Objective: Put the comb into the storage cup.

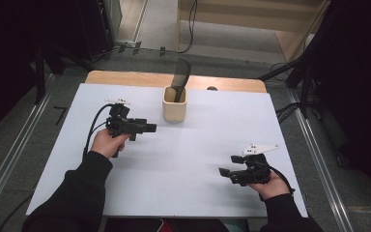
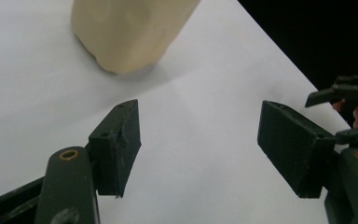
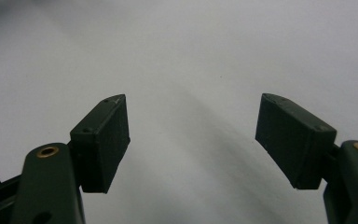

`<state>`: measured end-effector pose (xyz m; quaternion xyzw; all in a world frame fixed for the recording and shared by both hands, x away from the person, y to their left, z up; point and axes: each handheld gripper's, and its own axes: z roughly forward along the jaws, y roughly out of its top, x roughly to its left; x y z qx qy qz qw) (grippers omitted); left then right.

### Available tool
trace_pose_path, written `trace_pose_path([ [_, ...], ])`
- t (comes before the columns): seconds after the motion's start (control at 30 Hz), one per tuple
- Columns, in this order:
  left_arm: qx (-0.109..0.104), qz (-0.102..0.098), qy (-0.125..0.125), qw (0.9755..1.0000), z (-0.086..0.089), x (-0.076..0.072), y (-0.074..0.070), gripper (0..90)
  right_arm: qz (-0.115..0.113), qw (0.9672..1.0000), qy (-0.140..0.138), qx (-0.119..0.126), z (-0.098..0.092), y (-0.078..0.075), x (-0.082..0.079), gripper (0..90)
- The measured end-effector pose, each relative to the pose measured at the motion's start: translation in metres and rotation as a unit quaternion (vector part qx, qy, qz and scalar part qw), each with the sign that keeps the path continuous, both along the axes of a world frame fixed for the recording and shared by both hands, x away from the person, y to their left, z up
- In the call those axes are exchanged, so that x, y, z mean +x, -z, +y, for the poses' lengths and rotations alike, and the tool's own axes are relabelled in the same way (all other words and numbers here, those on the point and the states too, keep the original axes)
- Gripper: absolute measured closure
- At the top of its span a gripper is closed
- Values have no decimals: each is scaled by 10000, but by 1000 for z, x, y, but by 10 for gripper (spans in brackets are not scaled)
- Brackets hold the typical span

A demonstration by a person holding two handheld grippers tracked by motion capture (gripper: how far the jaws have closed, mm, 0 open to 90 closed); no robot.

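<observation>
A cream square cup (image 1: 174,105) stands at the back middle of the white table (image 1: 188,159), and a black comb-like tool (image 1: 180,77) rises out of it. My left gripper (image 1: 149,128) is held just left of the cup, pointing right, open and holding nothing. In the left gripper view the cup's base (image 2: 126,35) sits beyond the spread jaws of that gripper (image 2: 200,140), and the other gripper (image 2: 349,100) shows far right. My right gripper (image 1: 224,173) hovers at the front right, pointing left, open over bare table. The right gripper view looks past my right gripper (image 3: 193,140) at plain white surface.
The table's wooden back edge (image 1: 125,77) shows behind the white sheet. Metal rails (image 1: 9,159) run along the floor on both sides. Cables (image 1: 290,113) and dark stands lie beyond the table's right side.
</observation>
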<state>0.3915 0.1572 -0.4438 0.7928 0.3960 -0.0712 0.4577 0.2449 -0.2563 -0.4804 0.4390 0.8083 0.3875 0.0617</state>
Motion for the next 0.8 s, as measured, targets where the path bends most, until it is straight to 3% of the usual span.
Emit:
trace_pose_path([
  [0.23,105,-132,69,9998,1,-11,1,306,3,10000,5,2,0,0,1,242],
  [0.8,123,-278,285,9991,3,-39,-1,306,42,10000,36,11,0,1,3,242],
])
